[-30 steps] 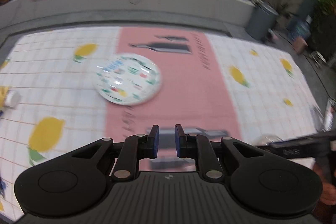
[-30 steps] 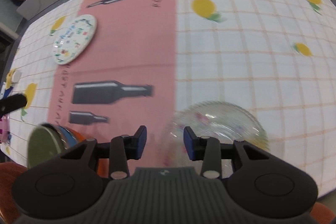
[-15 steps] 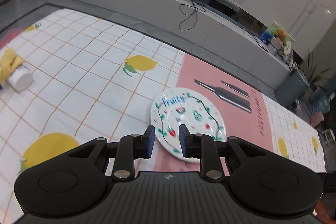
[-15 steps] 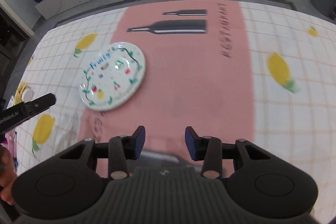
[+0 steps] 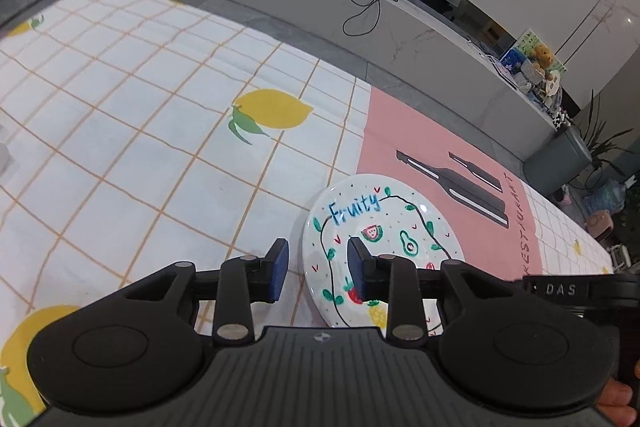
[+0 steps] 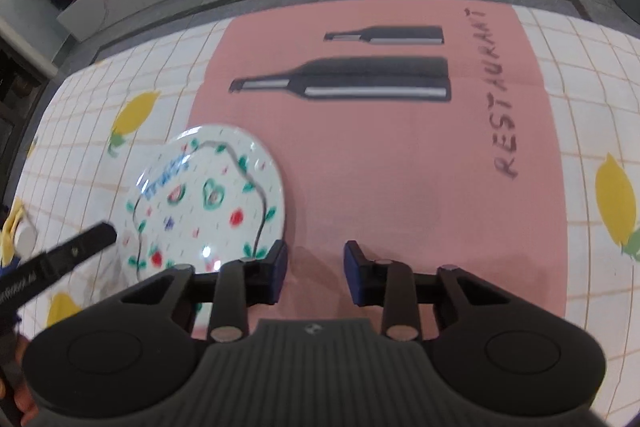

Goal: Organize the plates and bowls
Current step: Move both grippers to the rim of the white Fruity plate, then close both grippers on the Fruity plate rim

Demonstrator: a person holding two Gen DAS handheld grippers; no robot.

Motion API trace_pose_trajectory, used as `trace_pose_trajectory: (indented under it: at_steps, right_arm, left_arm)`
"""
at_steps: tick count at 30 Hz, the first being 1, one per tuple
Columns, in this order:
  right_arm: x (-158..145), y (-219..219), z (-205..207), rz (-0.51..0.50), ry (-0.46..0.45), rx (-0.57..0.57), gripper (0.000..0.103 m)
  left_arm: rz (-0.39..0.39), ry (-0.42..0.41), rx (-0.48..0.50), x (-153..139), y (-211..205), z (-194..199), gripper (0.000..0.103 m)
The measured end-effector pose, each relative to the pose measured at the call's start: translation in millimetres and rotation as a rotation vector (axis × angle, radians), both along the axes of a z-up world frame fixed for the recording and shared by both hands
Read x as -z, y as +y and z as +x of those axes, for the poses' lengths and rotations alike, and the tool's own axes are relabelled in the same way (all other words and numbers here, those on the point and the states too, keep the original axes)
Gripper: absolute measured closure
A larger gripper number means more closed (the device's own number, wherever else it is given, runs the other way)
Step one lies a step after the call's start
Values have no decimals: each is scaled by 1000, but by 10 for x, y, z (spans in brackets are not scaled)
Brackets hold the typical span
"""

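Your left gripper (image 5: 316,269), fingers just widened and empty, straddles the round white fruit-painted plate's (image 5: 382,227) rim for pickup; your right gripper (image 6: 314,271), narrowing, holds nothing.

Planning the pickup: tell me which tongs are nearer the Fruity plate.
Left. The left tongs straddle the Fruity plate's rim; the right tongs hang beside it over the pink cloth.

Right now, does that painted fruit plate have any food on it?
Empty. The plate lies flat on the tablecloth, and only its painted fruits show.
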State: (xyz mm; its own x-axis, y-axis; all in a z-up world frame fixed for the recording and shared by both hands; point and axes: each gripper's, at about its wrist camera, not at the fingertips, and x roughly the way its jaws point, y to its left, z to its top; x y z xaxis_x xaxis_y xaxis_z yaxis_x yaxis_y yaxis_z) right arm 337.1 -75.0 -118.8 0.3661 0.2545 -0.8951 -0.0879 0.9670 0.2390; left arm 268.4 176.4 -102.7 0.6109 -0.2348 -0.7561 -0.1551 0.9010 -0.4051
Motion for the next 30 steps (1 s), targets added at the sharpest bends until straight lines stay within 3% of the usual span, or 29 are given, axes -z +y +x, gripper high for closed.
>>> trace_pose_trajectory:
  at_steps: [5,10,16,20,22,24,30]
  right_arm:
    - [36,-105,100,66,-6,50,72]
    - [38,-278,143,197,26,139,65]
    - [58,-128,123,177,17,85,65]
    - [89,-80,127,197,13,81,76]
    - [111,-66,119,204,12,77,88]
    - [141,-86,105,233,20,82,92]
    - [142,-70,72,239,22,98,94]
  left_arm:
    - [-15,20,-25,77,50,23,67]
    - [-36,28,-29,94,47,38,67]
    - [-15,25,-9,126,-28,44,67]
    - [11,8,1,144,-44,44,75]
    - [10,4,12,147,-55,48,82]
    - [18,1,19,148,-75,47,83]
    - [45,0,16,130,-120,49,84]
